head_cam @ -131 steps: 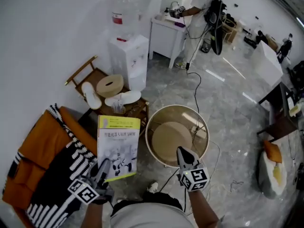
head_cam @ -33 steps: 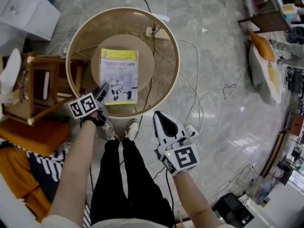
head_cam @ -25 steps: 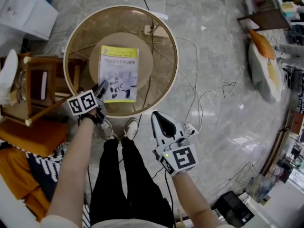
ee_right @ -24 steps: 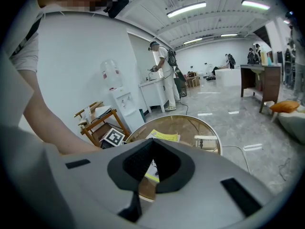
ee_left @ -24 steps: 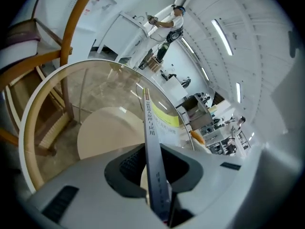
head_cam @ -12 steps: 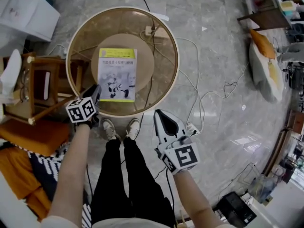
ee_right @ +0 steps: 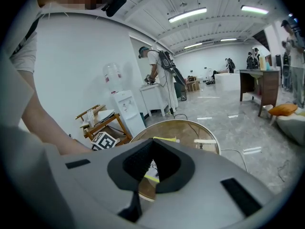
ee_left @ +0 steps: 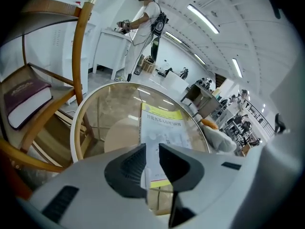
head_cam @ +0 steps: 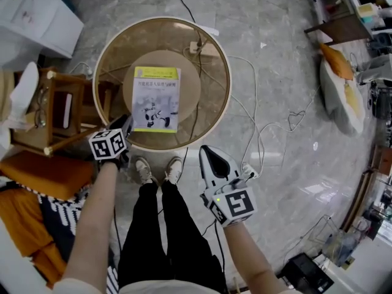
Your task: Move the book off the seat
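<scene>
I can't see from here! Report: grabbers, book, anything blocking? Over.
Left gripper open, empty. Right gripper shut, empty. Yellow-topped paperback book flat on round glass table. Nothing on top of it.

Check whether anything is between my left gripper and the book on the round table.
Nothing visible. The book lies flat on the glass table; only bare glass separates it from the left gripper.

A round glass table (head_cam: 228,97) stands on a grey marble floor (head_cam: 288,35). A wooden rack (head_cam: 55,112) is just beside it. A thin cable (head_cam: 254,94) lies on the floor near the table.
</scene>
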The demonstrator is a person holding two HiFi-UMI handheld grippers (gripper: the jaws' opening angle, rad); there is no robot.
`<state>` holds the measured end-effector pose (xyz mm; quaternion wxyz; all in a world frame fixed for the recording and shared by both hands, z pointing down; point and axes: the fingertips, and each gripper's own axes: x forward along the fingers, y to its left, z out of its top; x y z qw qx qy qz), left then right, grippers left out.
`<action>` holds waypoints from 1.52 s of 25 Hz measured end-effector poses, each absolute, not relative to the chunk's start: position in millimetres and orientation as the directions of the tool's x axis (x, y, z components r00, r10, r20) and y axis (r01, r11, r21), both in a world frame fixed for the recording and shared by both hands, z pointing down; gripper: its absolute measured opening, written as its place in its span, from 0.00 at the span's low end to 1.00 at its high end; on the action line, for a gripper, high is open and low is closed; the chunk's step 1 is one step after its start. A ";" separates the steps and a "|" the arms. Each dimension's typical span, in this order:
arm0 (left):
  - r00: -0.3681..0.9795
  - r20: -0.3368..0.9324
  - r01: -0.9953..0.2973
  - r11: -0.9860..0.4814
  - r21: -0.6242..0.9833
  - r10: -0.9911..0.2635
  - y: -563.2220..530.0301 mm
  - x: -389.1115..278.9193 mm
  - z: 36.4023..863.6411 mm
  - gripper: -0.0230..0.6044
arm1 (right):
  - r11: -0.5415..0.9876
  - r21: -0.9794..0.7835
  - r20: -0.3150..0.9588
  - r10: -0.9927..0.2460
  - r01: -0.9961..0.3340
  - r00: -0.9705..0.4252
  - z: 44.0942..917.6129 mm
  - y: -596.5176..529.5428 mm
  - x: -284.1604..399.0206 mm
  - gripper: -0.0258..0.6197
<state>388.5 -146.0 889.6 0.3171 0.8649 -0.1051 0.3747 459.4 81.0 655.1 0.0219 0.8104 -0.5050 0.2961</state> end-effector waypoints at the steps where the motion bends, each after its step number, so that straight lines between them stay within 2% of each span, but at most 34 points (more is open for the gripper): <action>1: 0.692 0.719 -0.420 -0.780 0.464 0.056 -145.3 385.5 888.2 0.19 | -0.490 -0.262 0.501 -0.805 -0.831 0.317 652.6 82.4 457.5 0.07; 6: 0.679 0.732 -0.417 -0.794 0.443 0.052 -144.0 376.4 880.5 0.17 | -0.495 -0.260 0.504 -0.802 -0.829 0.321 644.2 88.5 450.8 0.07; 10: 0.670 0.741 -0.404 -0.812 0.420 0.051 -145.2 371.8 868.8 0.09 | -0.490 -0.247 0.496 -0.805 -0.836 0.325 628.7 86.3 447.5 0.07; 13: 0.668 0.743 -0.397 -0.819 0.415 0.053 -144.0 364.6 854.6 0.07 | -0.482 -0.233 0.482 -0.811 -0.845 0.330 610.9 83.4 445.5 0.07; 22: 0.707 0.704 -0.328 -0.853 0.405 0.062 -131.7 354.2 759.4 0.06 | -0.484 -0.217 0.420 -0.830 -0.848 0.366 540.2 85.0 441.1 0.07; 33: 0.776 0.631 -0.328 -0.850 0.413 0.007 -132.9 349.1 668.0 0.06 | -0.487 -0.232 0.388 -0.840 -0.842 0.379 497.5 96.0 425.3 0.07; 38: 0.800 0.600 -0.294 -0.882 0.369 -0.017 -136.9 357.6 618.9 0.06 | -0.486 -0.213 0.315 -0.855 -0.848 0.411 458.3 99.3 433.5 0.07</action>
